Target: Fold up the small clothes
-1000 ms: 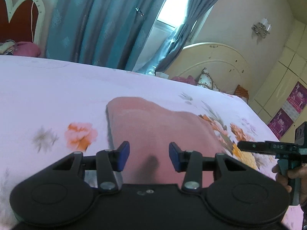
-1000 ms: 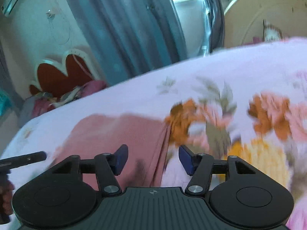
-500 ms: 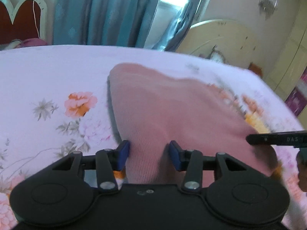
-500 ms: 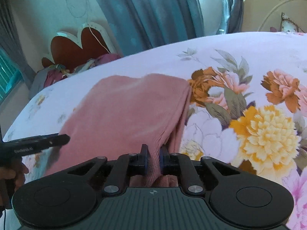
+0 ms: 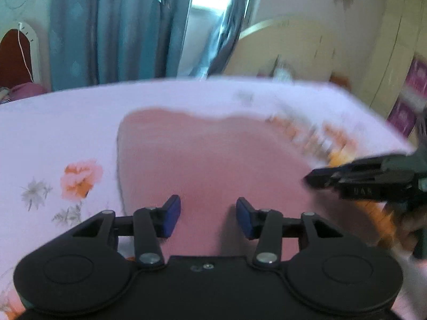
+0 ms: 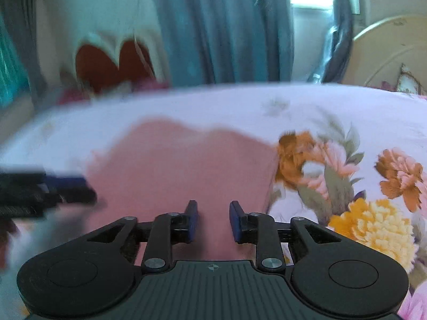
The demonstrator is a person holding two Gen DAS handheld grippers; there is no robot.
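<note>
A pink knit garment (image 5: 208,160) (image 6: 181,165) lies flat on the flowered bedsheet (image 5: 66,122) (image 6: 347,112). My left gripper (image 5: 208,218) hovers over its near part, a little in from the left edge, open, with only cloth showing under the gap. It enters the right wrist view from the left (image 6: 66,186), blurred. My right gripper (image 6: 213,221) is over the garment's near right part, just inside the right edge. Its blue pads stand a narrow gap apart, pink cloth shows between them, and I see no pinched fold. In the left wrist view the right gripper (image 5: 312,178) reaches in from the right.
A person's hand (image 5: 411,229) holds the right gripper's handle. Blue curtains (image 5: 120,26) and a cream headboard (image 5: 293,42) rise behind the bed. A red heart-shaped chair back (image 6: 112,64) with clothes on it stands at the far left. Bare sheet surrounds the garment.
Half a second ago the right pads were pinched on the garment's right edge; now they stand wider apart and further in over the cloth. The left gripper moved from the left corner onto the garment.
</note>
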